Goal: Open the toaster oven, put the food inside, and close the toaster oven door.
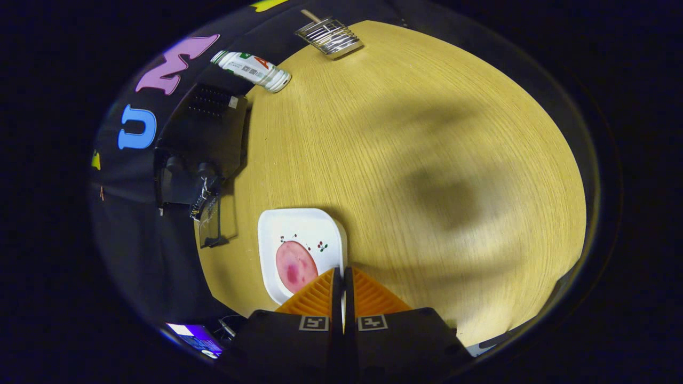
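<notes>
Hovering above the wooden surface (427, 160), the tongs (341, 280) sit with their two fingers drawn narrow, nearly together, holding nothing. Just ahead of the tips and a bit to their left lies one white square plate (299, 229) with one round pink slice of food (295, 265) on it, looks like ham, near edge close under the left finger. One black toaster oven (200, 144) stands beyond the plate at the surface's left edge, against the booth wall; door state hard to read from this high angle, though a glass panel seems to hang out at its front, so it may be open, cannot tell for sure. Risks from here: the slice is flat and thin, so narrow tongs could skid over it or push the plate instead of lifting the food; a limp slice could fold or drop on the way across. If the door is closed, reaching in first would knock the oven. Other items, well apart beyond: one bottle (251, 69) lying on its side, one wire rack (329, 36) with a wooden stick in it. One lit screen (195, 337) shows down beside the tongs.
</notes>
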`<move>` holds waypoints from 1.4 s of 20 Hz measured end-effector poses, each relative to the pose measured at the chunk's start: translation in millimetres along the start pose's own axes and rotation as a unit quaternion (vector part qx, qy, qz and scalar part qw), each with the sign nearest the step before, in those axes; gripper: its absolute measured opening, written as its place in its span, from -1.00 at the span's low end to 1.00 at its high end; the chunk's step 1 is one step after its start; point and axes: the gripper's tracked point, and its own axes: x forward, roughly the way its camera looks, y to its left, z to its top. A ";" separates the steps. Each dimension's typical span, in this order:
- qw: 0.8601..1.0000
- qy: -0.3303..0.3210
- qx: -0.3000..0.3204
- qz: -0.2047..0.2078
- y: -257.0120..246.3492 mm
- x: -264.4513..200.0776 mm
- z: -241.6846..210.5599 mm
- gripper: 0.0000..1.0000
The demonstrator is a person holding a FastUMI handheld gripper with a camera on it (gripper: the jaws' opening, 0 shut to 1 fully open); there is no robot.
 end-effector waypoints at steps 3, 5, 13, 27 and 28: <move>0.999 -0.018 0.020 0.019 13.2 -11.8 -6.0 -0.89; 0.998 -0.030 0.040 0.033 29.4 -20.8 -9.1 -0.89; 0.992 -0.065 0.080 0.074 112.1 -43.5 -43.0 -0.90; 0.974 -0.108 0.172 0.105 270.0 6.0 -92.2 -0.90; 0.972 -0.112 0.180 0.103 279.6 16.2 -90.4 -0.90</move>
